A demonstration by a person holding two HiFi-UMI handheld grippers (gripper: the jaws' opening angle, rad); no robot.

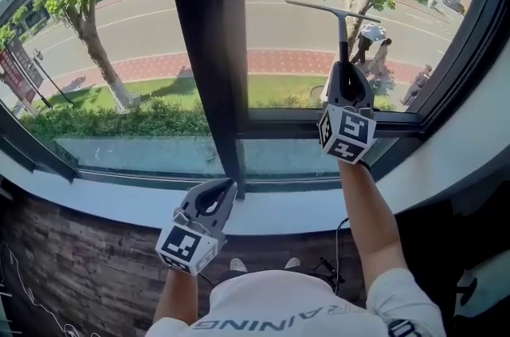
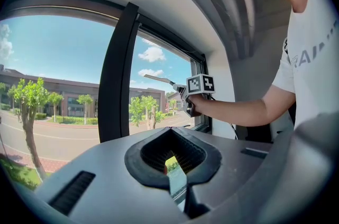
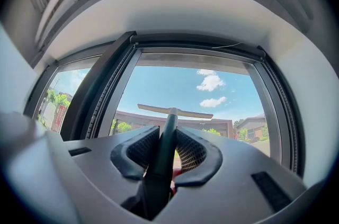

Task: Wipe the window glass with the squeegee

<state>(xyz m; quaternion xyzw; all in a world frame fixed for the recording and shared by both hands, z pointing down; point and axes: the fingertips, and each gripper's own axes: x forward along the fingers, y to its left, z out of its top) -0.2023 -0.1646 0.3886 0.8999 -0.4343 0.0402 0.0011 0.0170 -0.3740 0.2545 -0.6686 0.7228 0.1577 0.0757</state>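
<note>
Right gripper (image 1: 348, 88) pinches the squeegee (image 1: 343, 31) low on its handle, blade up by the window glass (image 1: 287, 48). Looks light and stiff; hold the handle. Left gripper (image 1: 213, 198) pressed together, empty.

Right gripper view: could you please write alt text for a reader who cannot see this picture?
The right tool is shut on a dark squeegee, whose blade lies crosswise above it, in front of the window glass. Behind the glass are blue sky, white clouds and low buildings.
</note>
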